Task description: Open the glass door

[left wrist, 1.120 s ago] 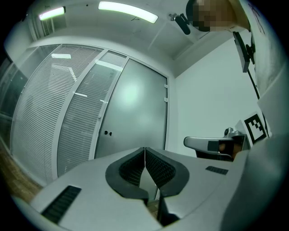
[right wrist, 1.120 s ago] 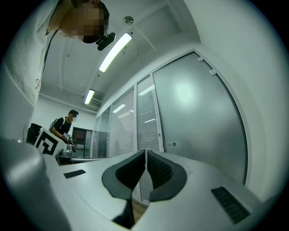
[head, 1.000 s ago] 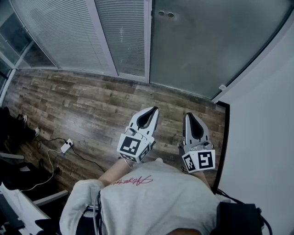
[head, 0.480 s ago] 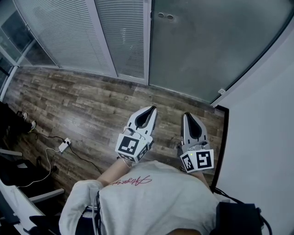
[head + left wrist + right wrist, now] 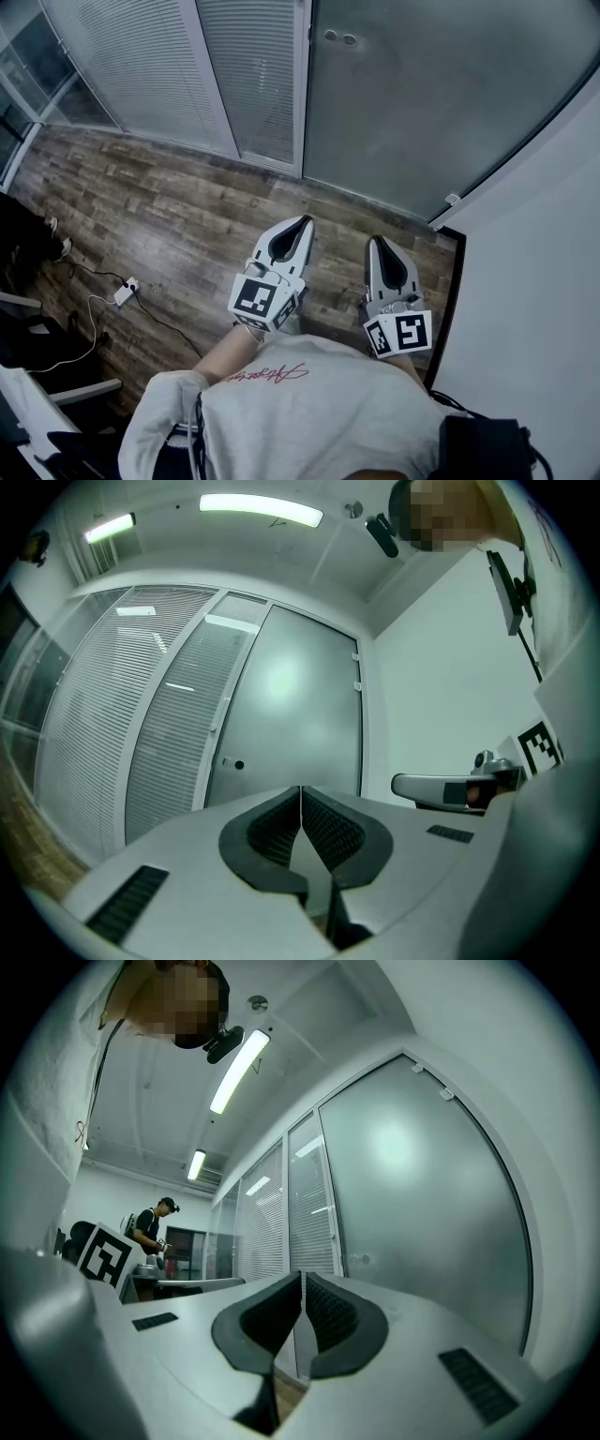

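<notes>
Frosted glass door (image 5: 422,103) shown ahead of both grippers, closed in its frame, well apart from jaw tips. Two round fittings (image 5: 338,38) seen near its left edge. Left gripper (image 5: 300,223) held roughly level above wood floor (image 5: 159,206), jaws pressed together, nothing between. Right gripper (image 5: 378,242) held beside it, jaws likewise closed and empty. Blind-covered glazing (image 5: 141,66) set left of door; white wall (image 5: 544,281) at right.

A grey sweatshirt (image 5: 319,412) bears pink script (image 5: 265,373); left tongs (image 5: 302,221) and right tongs (image 5: 377,240) are grey, black-padded.
</notes>
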The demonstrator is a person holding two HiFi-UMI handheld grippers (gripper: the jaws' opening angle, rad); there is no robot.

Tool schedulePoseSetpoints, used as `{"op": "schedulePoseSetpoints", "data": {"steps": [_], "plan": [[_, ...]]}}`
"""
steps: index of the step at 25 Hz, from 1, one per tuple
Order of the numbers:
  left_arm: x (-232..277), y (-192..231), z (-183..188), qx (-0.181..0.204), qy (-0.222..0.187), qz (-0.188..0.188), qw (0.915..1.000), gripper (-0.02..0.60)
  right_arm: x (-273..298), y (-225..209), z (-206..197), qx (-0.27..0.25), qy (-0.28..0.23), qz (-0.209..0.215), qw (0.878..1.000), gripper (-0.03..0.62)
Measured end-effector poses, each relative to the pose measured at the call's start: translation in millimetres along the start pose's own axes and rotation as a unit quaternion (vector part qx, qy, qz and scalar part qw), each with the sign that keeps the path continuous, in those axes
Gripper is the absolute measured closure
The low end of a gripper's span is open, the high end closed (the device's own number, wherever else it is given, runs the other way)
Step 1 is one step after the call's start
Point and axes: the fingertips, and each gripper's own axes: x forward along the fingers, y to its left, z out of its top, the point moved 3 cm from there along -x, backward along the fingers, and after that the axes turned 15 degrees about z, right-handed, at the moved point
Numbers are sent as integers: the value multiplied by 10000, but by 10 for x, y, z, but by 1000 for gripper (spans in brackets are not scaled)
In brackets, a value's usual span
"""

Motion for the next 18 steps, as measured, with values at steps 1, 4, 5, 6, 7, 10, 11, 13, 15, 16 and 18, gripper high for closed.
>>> {"op": "schedulePoseSetpoints", "data": {"steps": [1,4,5,6,7,10,11,13,15,16,18], "plan": [[64,19,-7,-2,0,5,10000,563,34,-44,-14,-3,6,-16,10000,569],[268,94,-40,12,27,-34,10000,563,167,-168,-52,-15,13,-70,10000,569],[337,125,-46,15,37,-61,10000,563,221,-204,-63,-24,14,-95,10000,569],[416,158,-51,12,47,-89,9999,563,278,-247,-74,-29,14,-126,9999,569],[507,193,-54,4,54,-116,9999,563,341,-302,-87,-26,14,-162,9999,569],[817,331,-32,-18,15,-186,9998,563,564,-492,-135,-21,11,-269,9996,569],[921,389,-22,-21,-1,-206,9998,563,650,-550,-154,-28,15,-307,9995,569],[1137,502,-13,-23,-2,-257,9997,563,834,-673,-187,-36,24,-388,9992,569],[1358,598,-7,-11,21,-324,9995,563,1029,-801,-202,-43,33,-457,9989,569],[1458,640,-2,3,35,-361,9993,563,1125,-859,-203,-51,35,-485,9988,569],[1635,725,5,36,65,-440,9990,563,1308,-956,-208,-61,29,-546,9985,569]]}}
